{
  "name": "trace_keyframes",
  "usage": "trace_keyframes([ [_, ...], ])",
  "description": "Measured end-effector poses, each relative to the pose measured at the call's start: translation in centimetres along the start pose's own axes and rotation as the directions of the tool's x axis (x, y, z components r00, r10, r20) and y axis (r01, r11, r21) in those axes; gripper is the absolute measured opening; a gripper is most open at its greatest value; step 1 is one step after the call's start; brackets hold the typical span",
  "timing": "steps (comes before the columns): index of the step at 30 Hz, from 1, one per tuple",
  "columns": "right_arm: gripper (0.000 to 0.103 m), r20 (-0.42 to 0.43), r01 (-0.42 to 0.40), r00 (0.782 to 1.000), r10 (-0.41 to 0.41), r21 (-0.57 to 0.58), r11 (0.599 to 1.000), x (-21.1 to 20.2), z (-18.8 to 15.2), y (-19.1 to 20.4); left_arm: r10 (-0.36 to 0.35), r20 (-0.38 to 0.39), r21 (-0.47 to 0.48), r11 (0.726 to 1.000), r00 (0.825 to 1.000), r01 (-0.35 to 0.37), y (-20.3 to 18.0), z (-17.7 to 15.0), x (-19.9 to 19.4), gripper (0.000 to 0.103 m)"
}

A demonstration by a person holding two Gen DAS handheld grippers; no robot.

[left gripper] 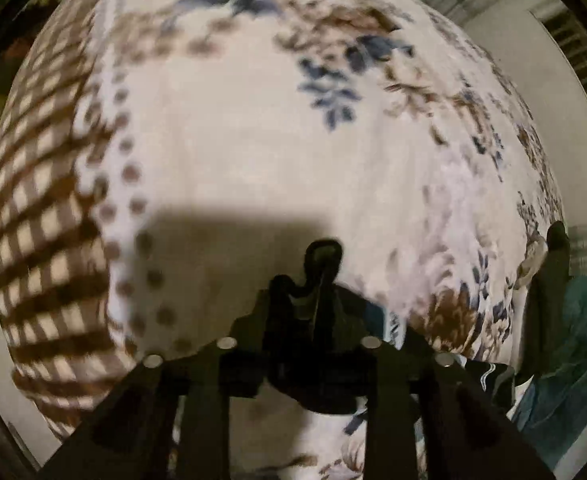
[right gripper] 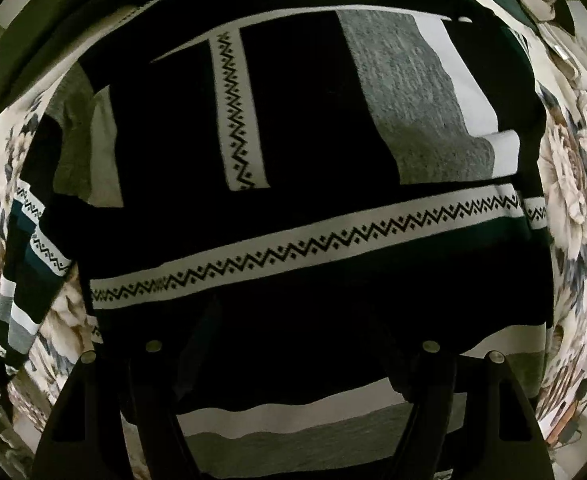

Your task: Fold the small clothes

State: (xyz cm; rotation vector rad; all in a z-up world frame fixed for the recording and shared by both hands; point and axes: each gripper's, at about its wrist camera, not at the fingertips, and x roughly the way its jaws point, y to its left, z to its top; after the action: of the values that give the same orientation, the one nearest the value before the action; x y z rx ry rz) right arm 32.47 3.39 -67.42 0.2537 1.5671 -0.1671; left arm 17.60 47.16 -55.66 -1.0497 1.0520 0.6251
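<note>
A black sweater [right gripper: 313, 152] with white zigzag bands and grey panels lies spread on a floral bedcover [right gripper: 569, 184], filling the right wrist view. My right gripper [right gripper: 293, 320] hovers just above its lower part; the dark fingers blend into the black knit, so their spacing is hard to read. In the left wrist view my left gripper [left gripper: 319, 264] has its fingers closed together, pinching a dark piece of fabric over the floral bedcover [left gripper: 253, 140]. A corner of the dark sweater [left gripper: 493, 380] shows at lower right.
A teal garment [left gripper: 573, 340] lies at the right edge of the left wrist view. The bedcover has a brown checked border [left gripper: 41, 220] on the left. Pale floor [left gripper: 513, 40] and a wall lie beyond the bed.
</note>
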Motion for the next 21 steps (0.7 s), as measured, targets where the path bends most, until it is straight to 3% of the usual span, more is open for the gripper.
trace_keyframes([
  [1, 0.076, -0.004, 0.000, 1.000, 0.000, 0.003, 1.000, 0.1, 0.2, -0.6, -0.010, -0.018, -0.024, 1.000, 1.000, 0.010, 0.4, -0.9, 0.2, 0.052],
  [3, 0.076, -0.012, -0.002, 1.000, 0.002, 0.010, 1.000, 0.7, -0.1, -1.4, -0.060, -0.041, -0.099, 0.994, 0.997, 0.056, 1.6, -2.5, 0.6, 0.065],
  [8, 0.076, -0.007, 0.002, 1.000, -0.002, 0.002, 1.000, 1.3, 0.2, -1.5, -0.141, -0.033, -0.299, 0.946, 0.989, 0.125, 1.9, -3.8, 3.0, 0.065],
  [10, 0.076, -0.003, 0.011, 1.000, -0.011, -0.002, 1.000, 1.4, 0.6, -0.8, -0.133, -0.007, -0.318, 0.940, 0.991, 0.124, 1.4, -3.4, 3.3, 0.065],
  [12, 0.076, 0.002, 0.016, 1.000, -0.016, 0.000, 1.000, 1.1, 1.1, -0.6, -0.099, 0.050, -0.307, 0.945, 0.994, 0.109, 0.5, -2.9, 3.1, 0.060],
  [13, 0.076, 0.006, 0.015, 1.000, -0.015, 0.004, 1.000, 1.0, 1.2, -1.0, -0.085, 0.081, -0.287, 0.952, 0.993, 0.105, -0.1, -2.7, 2.8, 0.023],
  [14, 0.076, 0.009, 0.014, 1.000, -0.014, 0.006, 1.000, 1.0, 1.5, -1.2, -0.059, 0.097, -0.224, 0.971, 0.994, 0.079, -1.3, -2.4, 2.4, 0.005],
  [17, 0.076, 0.022, 0.022, 0.999, -0.022, 0.014, 1.000, 0.7, 2.0, -2.5, -0.010, 0.158, -0.076, 0.997, 0.987, 0.022, -4.8, -2.3, 0.8, 0.007],
  [21, 0.076, 0.058, 0.034, 0.998, -0.036, 0.039, 0.999, 0.6, 4.0, -4.3, -0.019, 0.202, 0.109, 0.994, 0.979, -0.003, -10.2, -3.4, -1.7, 0.007],
])
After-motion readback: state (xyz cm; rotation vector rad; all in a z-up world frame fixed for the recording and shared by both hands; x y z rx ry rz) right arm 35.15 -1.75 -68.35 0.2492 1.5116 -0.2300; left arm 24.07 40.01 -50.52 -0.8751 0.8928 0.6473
